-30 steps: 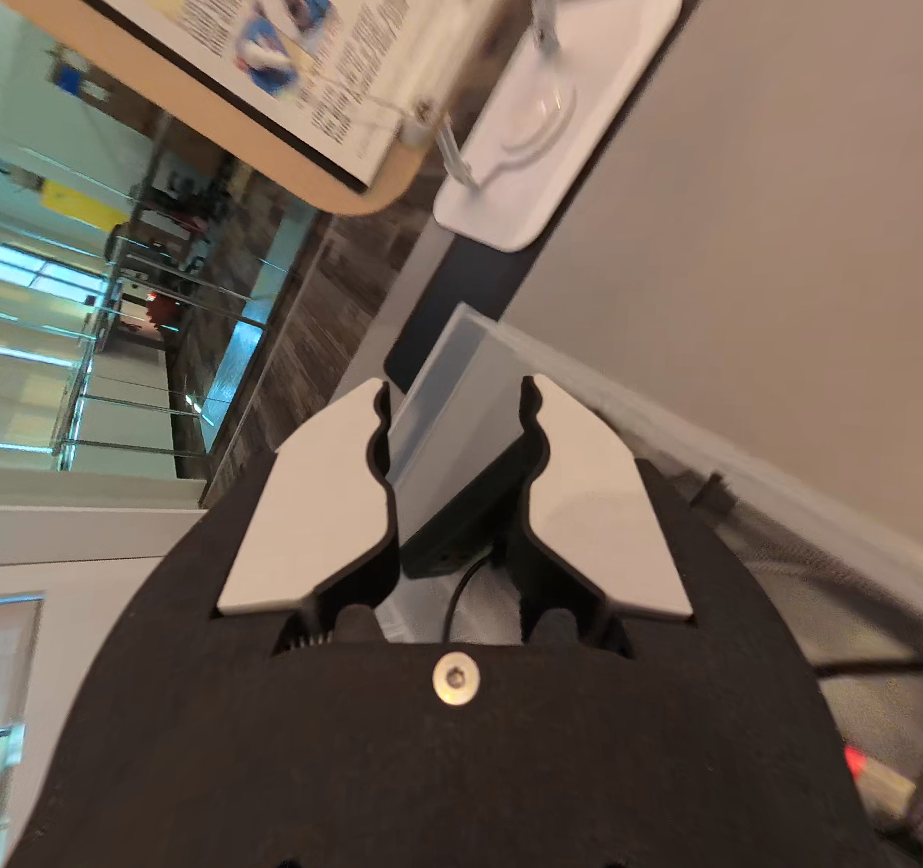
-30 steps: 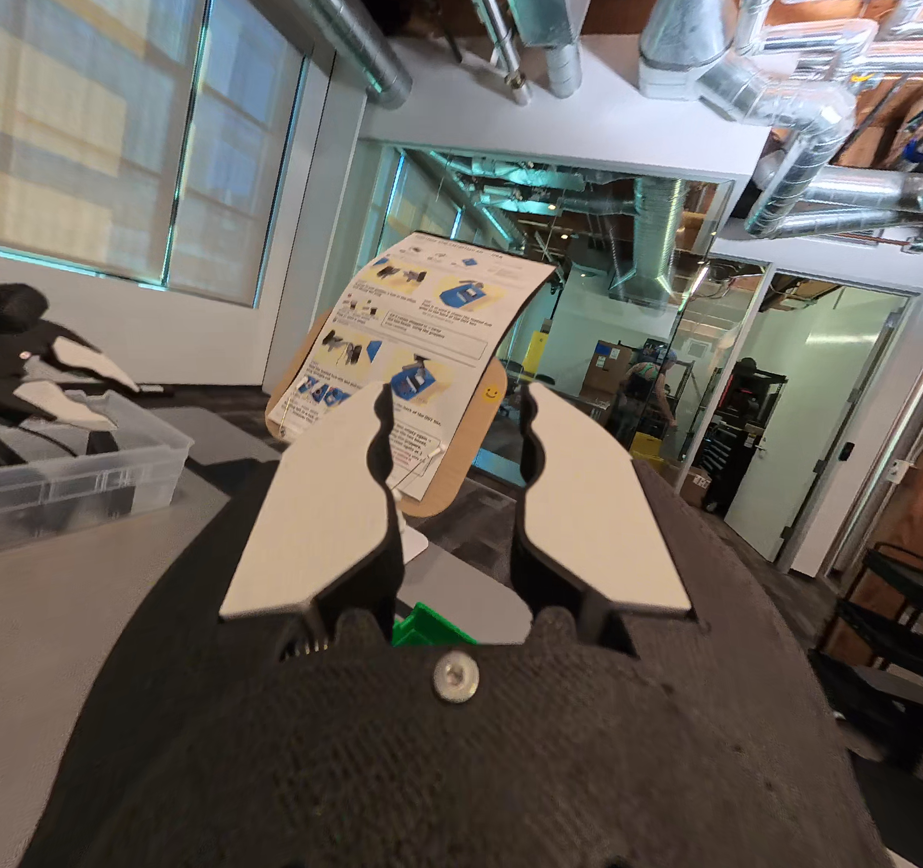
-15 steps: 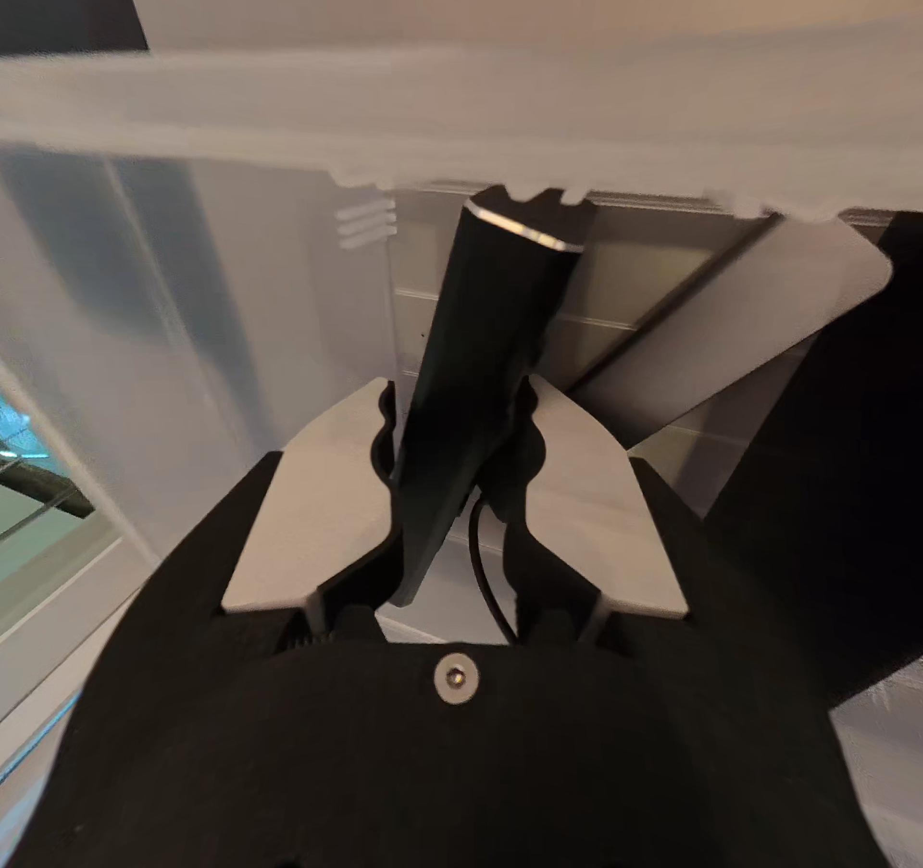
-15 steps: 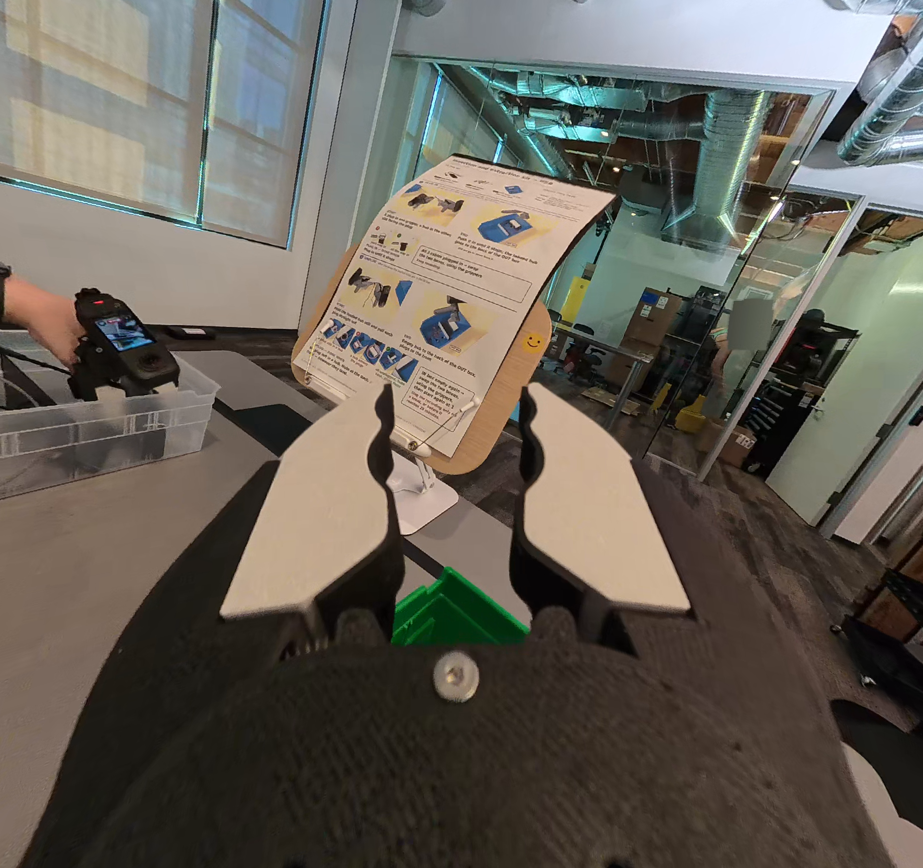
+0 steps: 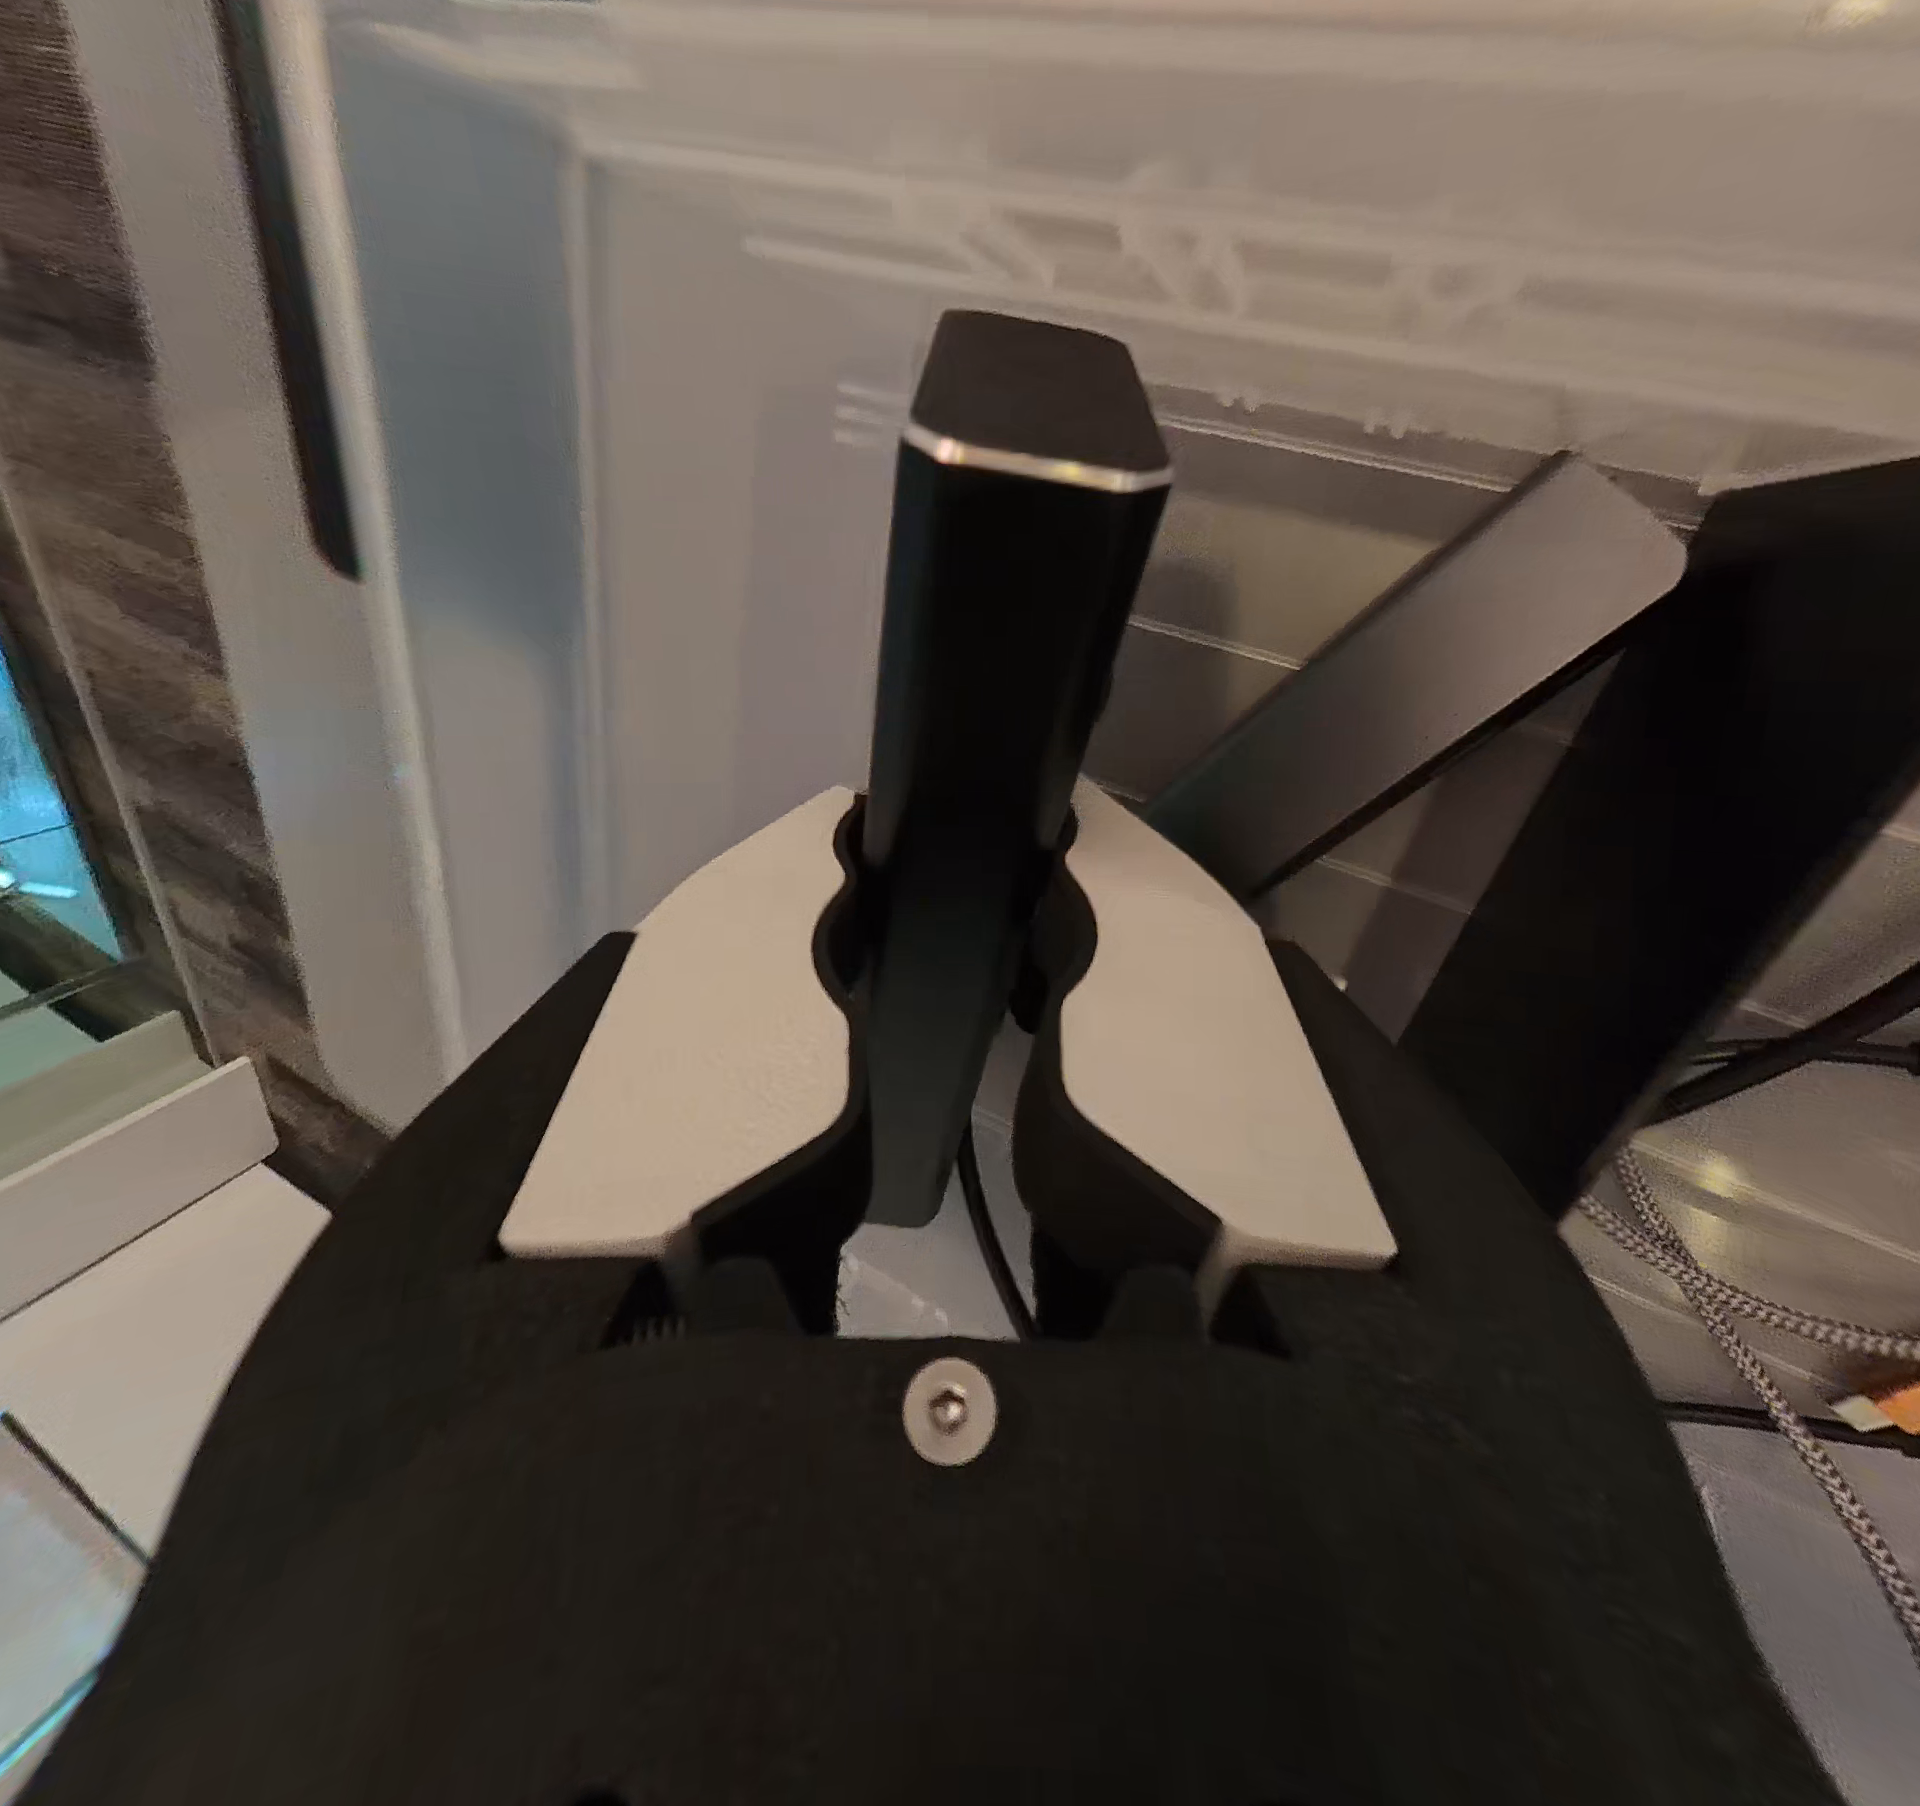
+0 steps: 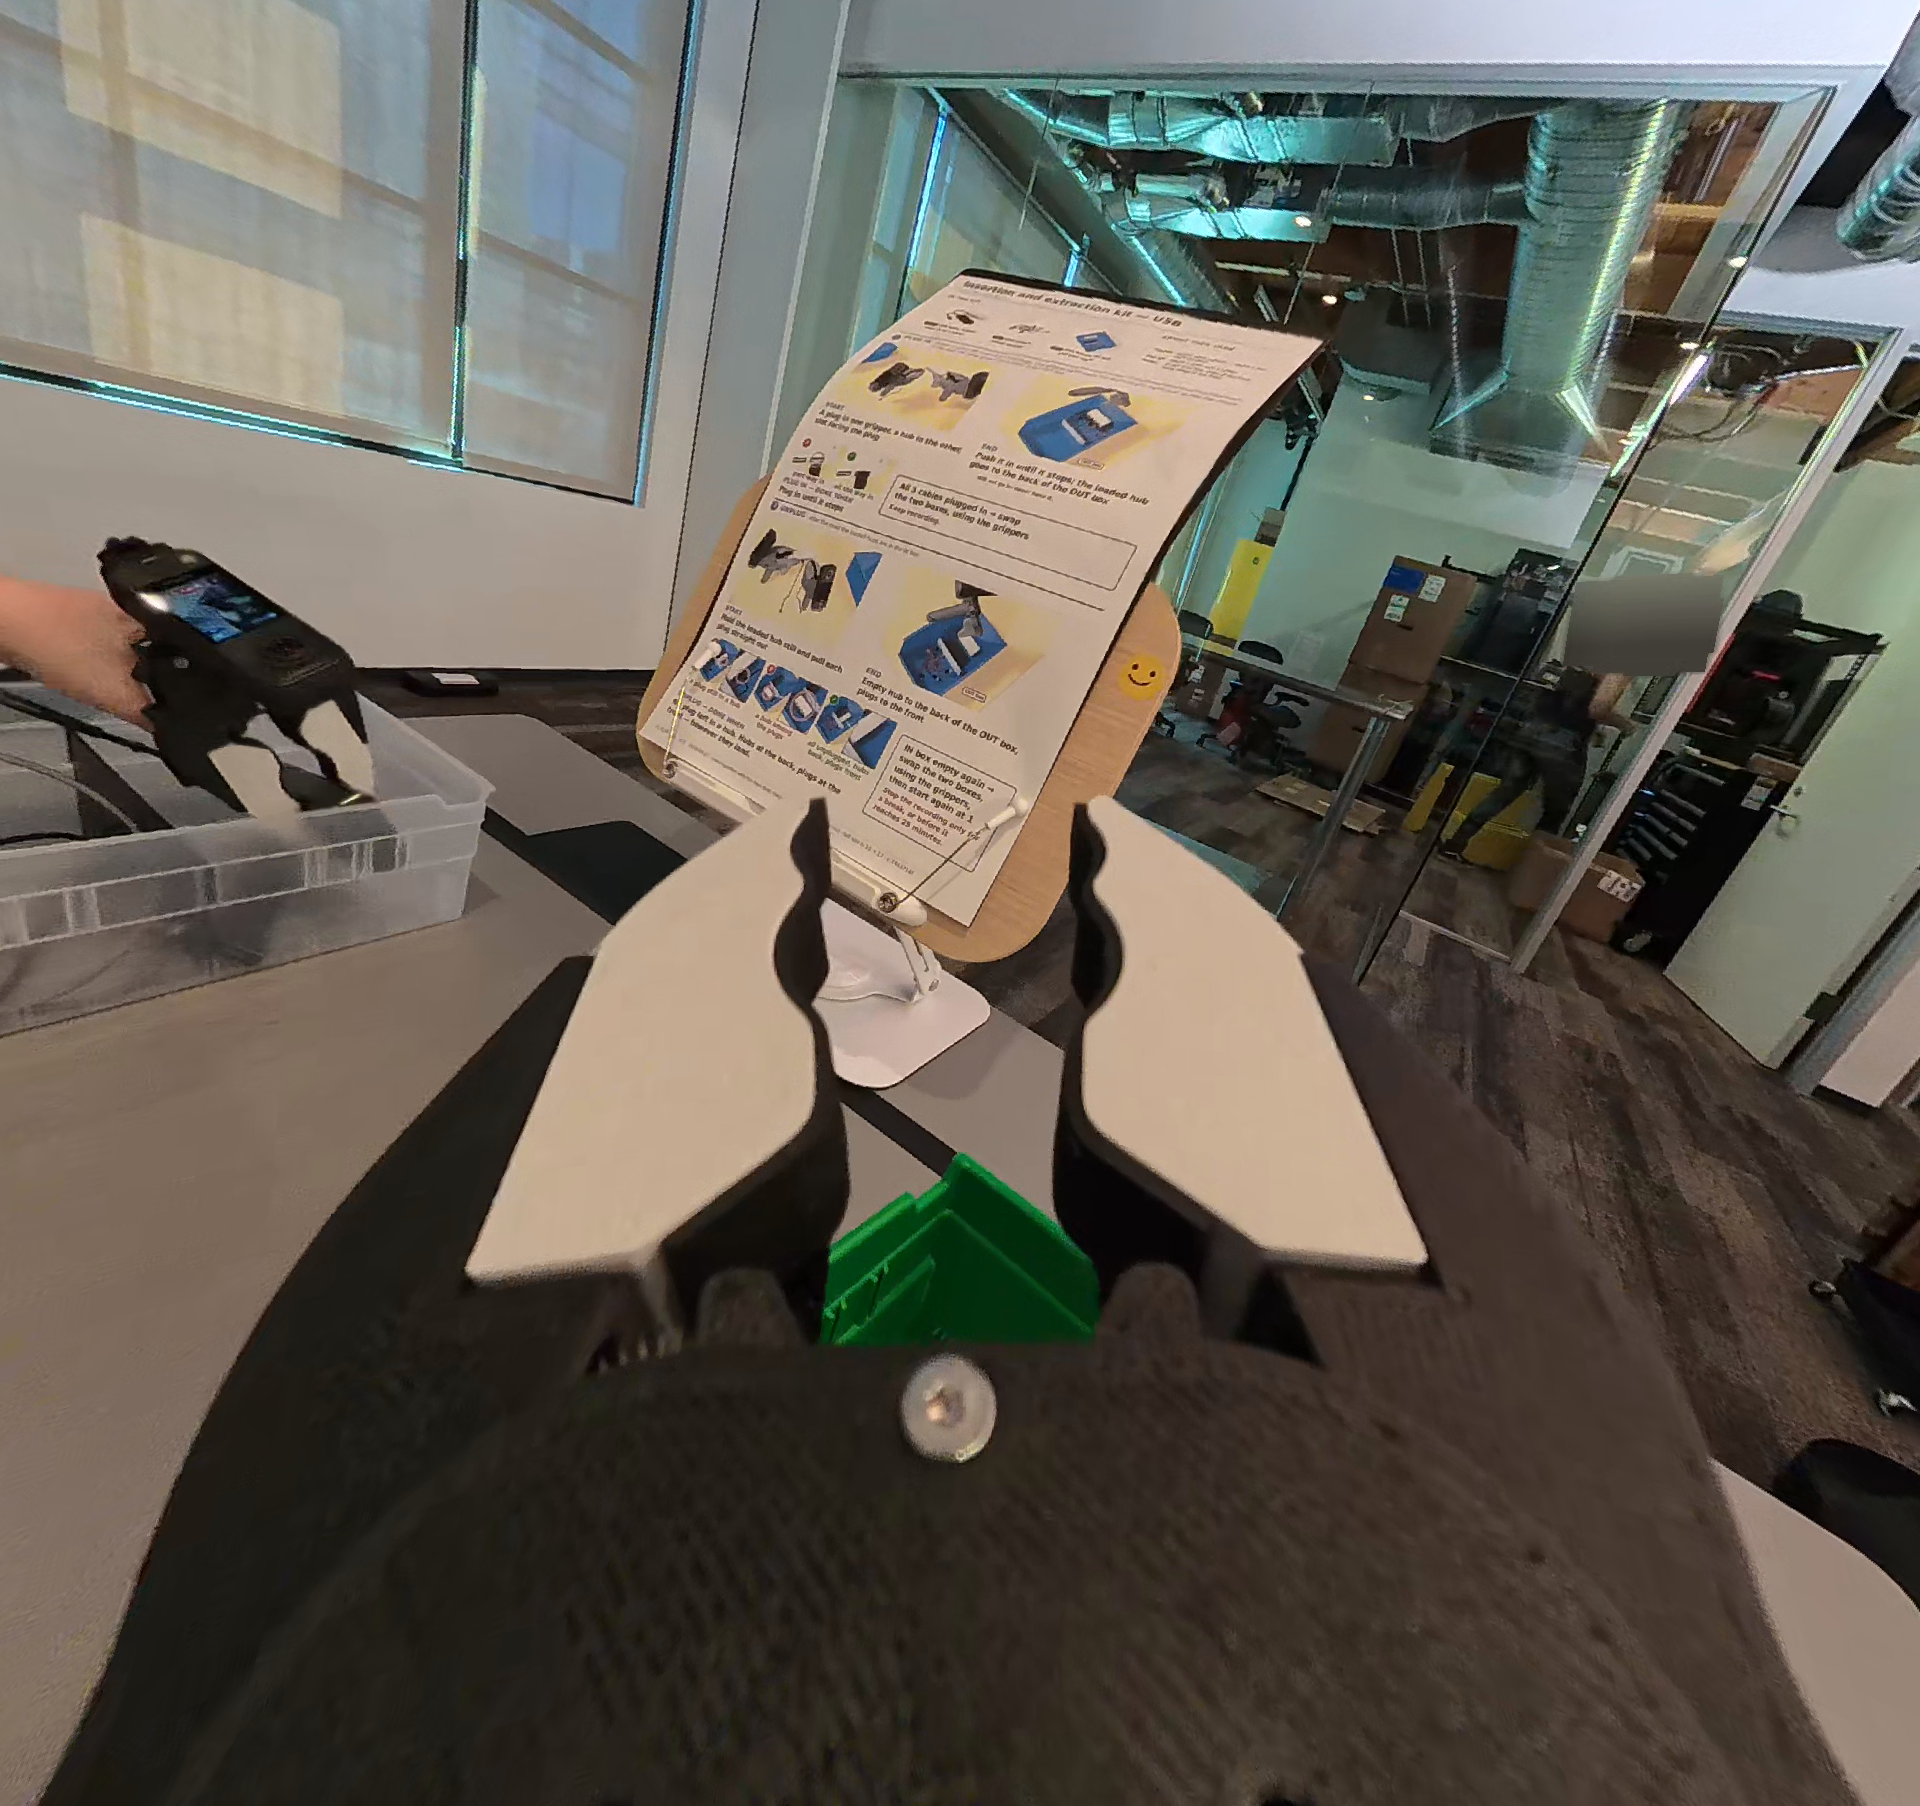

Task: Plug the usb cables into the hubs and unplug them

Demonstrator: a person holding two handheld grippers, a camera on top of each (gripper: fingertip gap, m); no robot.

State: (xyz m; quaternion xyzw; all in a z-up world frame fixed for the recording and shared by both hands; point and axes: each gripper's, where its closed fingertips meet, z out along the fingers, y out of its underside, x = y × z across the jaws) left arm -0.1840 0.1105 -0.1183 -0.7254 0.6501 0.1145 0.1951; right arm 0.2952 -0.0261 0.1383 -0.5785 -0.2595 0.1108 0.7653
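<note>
My left gripper [image 5: 956,821] is shut on a long black USB hub [image 5: 1008,634] with a silver rim near its far end, which sticks out past the fingertips. It is held inside a clear plastic bin [image 5: 1039,177]. A thin black cable [image 5: 987,1226] shows below the hub, between the fingers. Other dark hubs [image 5: 1403,686] lean against the bin wall to the right. My right gripper [image 6: 940,842] is open and empty above the grey table. In the right wrist view the left gripper [image 6: 301,769] shows at far left over the same bin [image 6: 239,873].
A braided cable [image 5: 1714,1309] lies in the bin at the right. An instruction sheet on a wooden stand [image 6: 935,613] stands ahead of my right gripper. A green bin [image 6: 956,1257] sits below it. A glass wall and floor lie to the right. Tip to tip, the grippers are about 55 centimeters apart.
My left gripper has swung down into the clear bin and closed tighter on the black hub. My right gripper has tilted down a little, still open.
</note>
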